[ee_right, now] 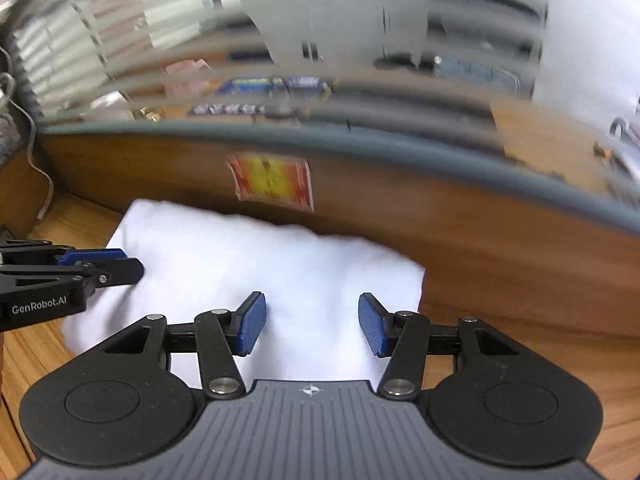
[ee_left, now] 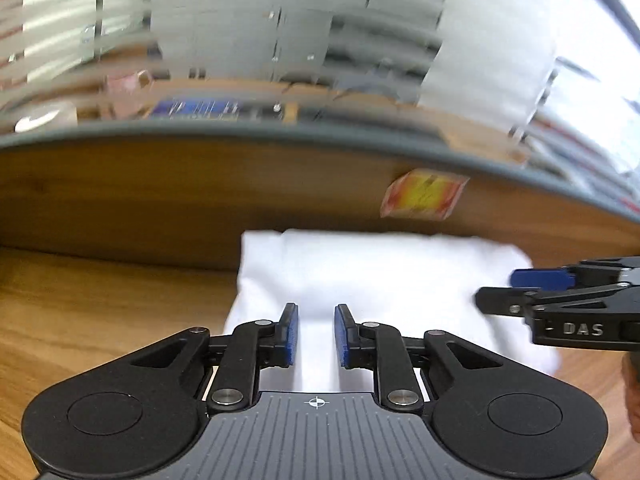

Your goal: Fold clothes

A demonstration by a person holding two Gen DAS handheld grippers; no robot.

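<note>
From the left wrist view, the left gripper (ee_left: pixel 316 334) sat low over the near edge of the white garment (ee_left: pixel 380 272), its blue pads a narrow gap apart with only white cloth showing between them — gripping nothing that I could make out. The garment lay as a compact white rectangle on the wooden table (ee_left: pixel 80 312), long axis running left to right across the view, its far edge close against the wooden back panel (ee_left: pixel 200 200) below a red-and-yellow sticker (ee_left: pixel 424 194). The right gripper (ee_left: pixel 496 292) came in from the right edge, side-on, over the cloth's right end; from here I couldn't tell its opening.

Over to the right wrist view — the right gripper (ee_right: pixel 312 322) stood clearly wider apart, holding nothing, with the garment (ee_right: pixel 280 264) dead ahead and beneath its fingers. The left gripper (ee_right: pixel 120 266) poked in from the left over the cloth's left end. So each tool was nearest its own end, the long axis lying between them.

Already a tidy bundle — that could be a finished fold being let go, or a half-fold awaiting another pass. The motion blur didn't settle it.
</note>
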